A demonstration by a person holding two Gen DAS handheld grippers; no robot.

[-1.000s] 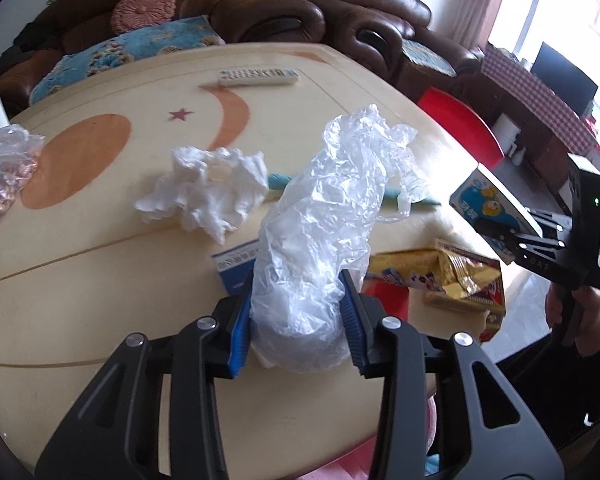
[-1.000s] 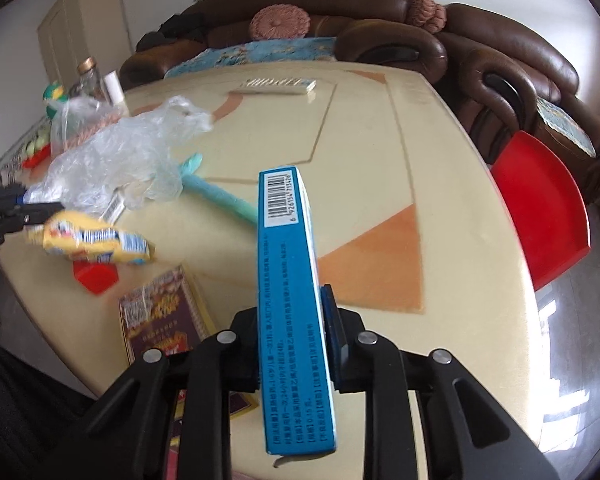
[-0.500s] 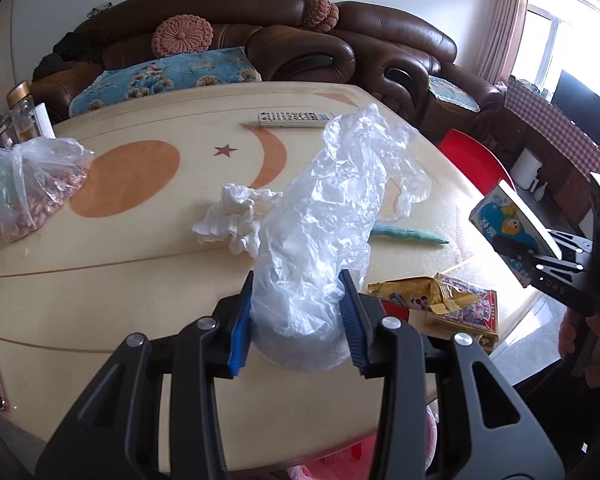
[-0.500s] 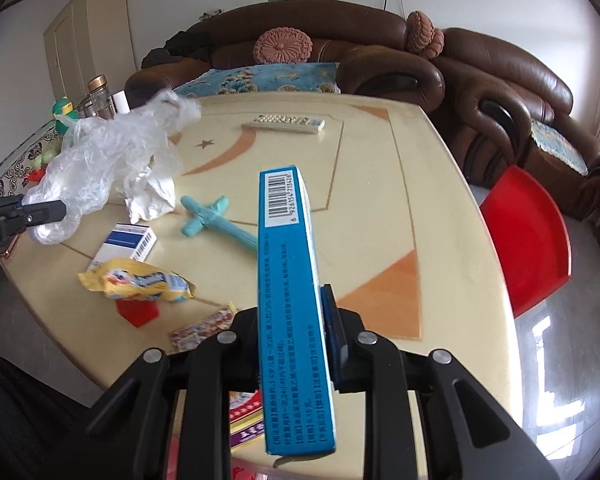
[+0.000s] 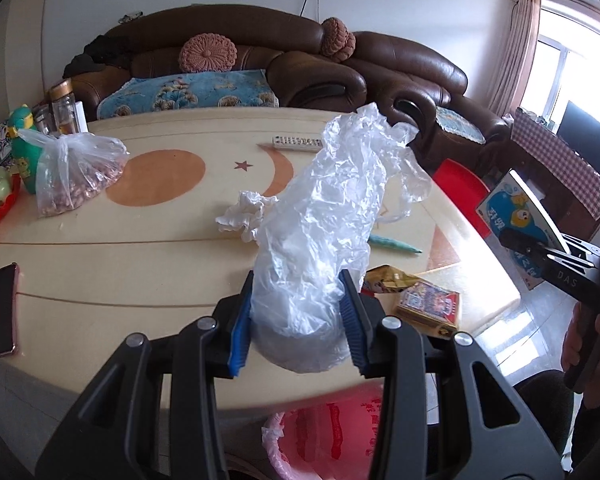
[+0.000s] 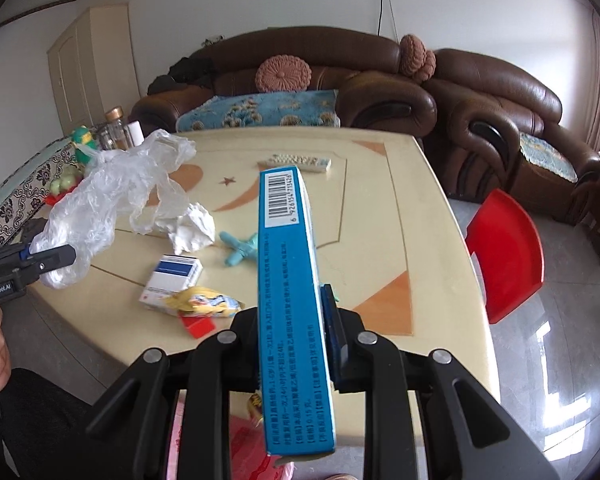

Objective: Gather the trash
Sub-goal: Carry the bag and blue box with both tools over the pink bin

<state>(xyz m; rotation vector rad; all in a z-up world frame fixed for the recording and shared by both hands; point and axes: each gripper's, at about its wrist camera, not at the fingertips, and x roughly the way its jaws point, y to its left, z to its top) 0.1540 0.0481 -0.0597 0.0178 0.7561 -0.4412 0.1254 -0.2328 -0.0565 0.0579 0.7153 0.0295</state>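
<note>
My left gripper (image 5: 298, 312) is shut on a crumpled clear plastic bag (image 5: 332, 216), held above the table's near edge; it also shows in the right wrist view (image 6: 112, 204). My right gripper (image 6: 296, 320) is shut on a flat blue box (image 6: 290, 280), held edge-up; the box shows in the left wrist view (image 5: 516, 216). On the cream table (image 5: 112, 268) lie a crumpled white tissue (image 6: 192, 232), a yellow snack wrapper (image 6: 204, 302), a blue-white small box (image 6: 172, 280), a teal toy (image 6: 240, 250) and a card pack (image 5: 430, 304). A pink bin bag (image 5: 324, 436) sits below the table edge.
A remote (image 5: 298, 143) lies at the far side. A bag of nuts (image 5: 76, 172), jars and a green toy (image 5: 24, 148) stand at the left. A phone (image 5: 2, 314) lies at the near left edge. A red chair (image 6: 504, 252) and brown sofas (image 6: 380, 80) surround the table.
Both grippers have pulled back from the table and risen with their loads. The table's objects now look farther away, and the pink bin bag has come into view below.
</note>
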